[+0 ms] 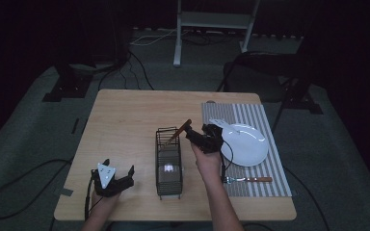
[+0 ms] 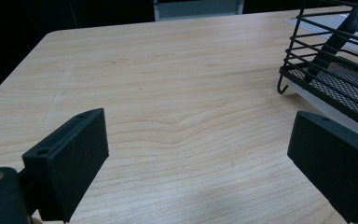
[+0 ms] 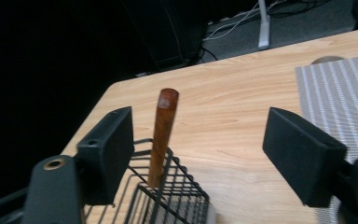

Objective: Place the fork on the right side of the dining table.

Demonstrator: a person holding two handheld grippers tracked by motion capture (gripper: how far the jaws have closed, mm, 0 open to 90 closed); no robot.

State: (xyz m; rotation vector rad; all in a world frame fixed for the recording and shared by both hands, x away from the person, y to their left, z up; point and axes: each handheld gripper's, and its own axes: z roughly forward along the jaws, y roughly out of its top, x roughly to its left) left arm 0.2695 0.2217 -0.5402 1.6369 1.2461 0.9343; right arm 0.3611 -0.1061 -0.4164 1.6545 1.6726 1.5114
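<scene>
A black wire basket (image 1: 168, 163) holds a reddish-brown wooden handle (image 3: 163, 135); beside lie a grey-and-white striped placemat (image 1: 270, 125) and a white plate (image 1: 246, 144).

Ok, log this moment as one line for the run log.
left gripper: open, resting on table | right gripper: open beside wooden-handled utensil | utensil: standing in black wire basket | wooden-handled fork: on striped placemat
</scene>
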